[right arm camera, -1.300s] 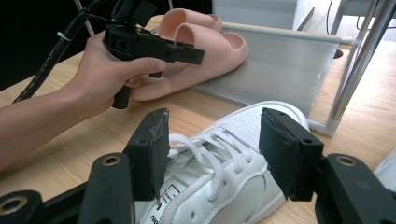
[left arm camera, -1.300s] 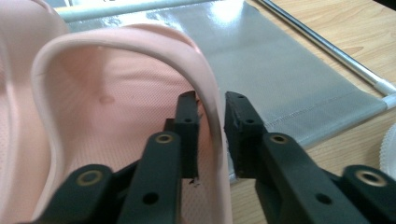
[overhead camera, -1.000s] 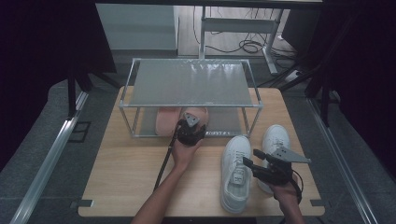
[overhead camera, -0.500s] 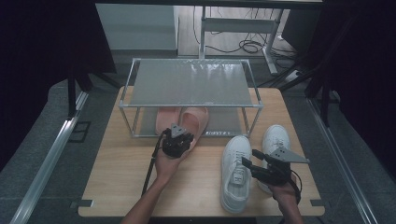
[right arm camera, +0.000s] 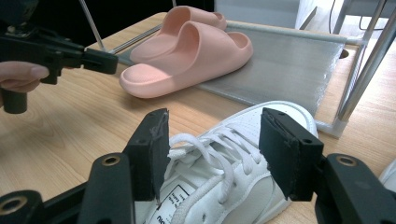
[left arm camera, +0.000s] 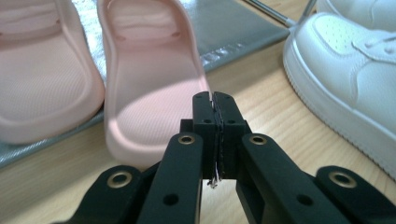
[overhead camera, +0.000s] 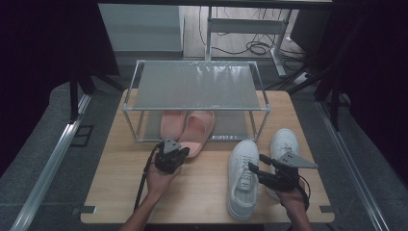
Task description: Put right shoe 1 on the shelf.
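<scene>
Wooden table (overhead camera: 202,192) with a shoe rack (overhead camera: 195,86): slippers nearly shelved, sneakers waiting.
Left gripper (left arm camera: 215,105), jaws pressed together and empty, is sitting by the pink slippers (overhead camera: 185,127) on the lower shelf; right gripper (right arm camera: 212,149) is straddling the left sneaker (overhead camera: 242,175), jaws wide.

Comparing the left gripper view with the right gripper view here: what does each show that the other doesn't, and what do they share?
Left gripper view alone: the left gripper from behind, jaws pressed together with nothing between them, just short of the nearer pink slipper's heel.

Right gripper view alone: the right gripper, jaws wide apart on either side of the white sneaker's laces, and the rack's upright post.

Both: the two pink slippers side by side, the far one lying on the rack's grey bottom shelf, the sneaker and the wooden table.
</scene>
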Demonstrator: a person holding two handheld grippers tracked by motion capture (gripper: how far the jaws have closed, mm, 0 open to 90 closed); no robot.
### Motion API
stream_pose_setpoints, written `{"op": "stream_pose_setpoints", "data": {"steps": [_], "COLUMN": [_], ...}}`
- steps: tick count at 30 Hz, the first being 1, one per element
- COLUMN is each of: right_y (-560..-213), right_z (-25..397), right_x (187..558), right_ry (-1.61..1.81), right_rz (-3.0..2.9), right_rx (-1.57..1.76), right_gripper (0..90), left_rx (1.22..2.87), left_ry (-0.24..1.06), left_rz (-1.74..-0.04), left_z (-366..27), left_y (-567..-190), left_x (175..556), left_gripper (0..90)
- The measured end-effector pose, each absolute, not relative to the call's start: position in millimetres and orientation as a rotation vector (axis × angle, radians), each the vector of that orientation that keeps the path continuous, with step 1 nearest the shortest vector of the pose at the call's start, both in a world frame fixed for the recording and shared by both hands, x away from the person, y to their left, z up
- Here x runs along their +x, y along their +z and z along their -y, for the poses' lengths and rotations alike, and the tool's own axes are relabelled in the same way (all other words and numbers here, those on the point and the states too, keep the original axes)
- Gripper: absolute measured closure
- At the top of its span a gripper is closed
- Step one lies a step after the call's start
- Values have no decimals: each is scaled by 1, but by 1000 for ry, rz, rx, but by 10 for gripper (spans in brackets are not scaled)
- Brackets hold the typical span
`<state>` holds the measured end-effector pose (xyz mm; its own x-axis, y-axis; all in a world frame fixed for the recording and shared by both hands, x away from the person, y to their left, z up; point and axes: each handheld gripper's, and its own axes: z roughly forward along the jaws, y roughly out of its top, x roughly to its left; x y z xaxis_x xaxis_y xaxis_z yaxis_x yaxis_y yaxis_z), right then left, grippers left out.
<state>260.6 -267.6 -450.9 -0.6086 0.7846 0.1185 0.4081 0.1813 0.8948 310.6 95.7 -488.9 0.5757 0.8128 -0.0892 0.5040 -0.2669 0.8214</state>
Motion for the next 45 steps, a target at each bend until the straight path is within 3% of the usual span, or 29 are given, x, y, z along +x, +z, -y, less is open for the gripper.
{"op": "stream_pose_setpoints", "data": {"steps": [19, 45], "right_y": [-453, -453], "right_z": [266, 266], "right_x": [261, 262], "right_ry": [1397, 1398], "right_rz": [-2105, -2106], "right_rx": [1125, 1127], "right_gripper": [427, 427], "left_rx": [2028, 2093], "left_ry": [402, 380], "left_rz": [-1040, -1039], "left_z": [-101, -82], "left_y": [-513, -525], "left_x": [297, 327], "left_gripper": [900, 900]}}
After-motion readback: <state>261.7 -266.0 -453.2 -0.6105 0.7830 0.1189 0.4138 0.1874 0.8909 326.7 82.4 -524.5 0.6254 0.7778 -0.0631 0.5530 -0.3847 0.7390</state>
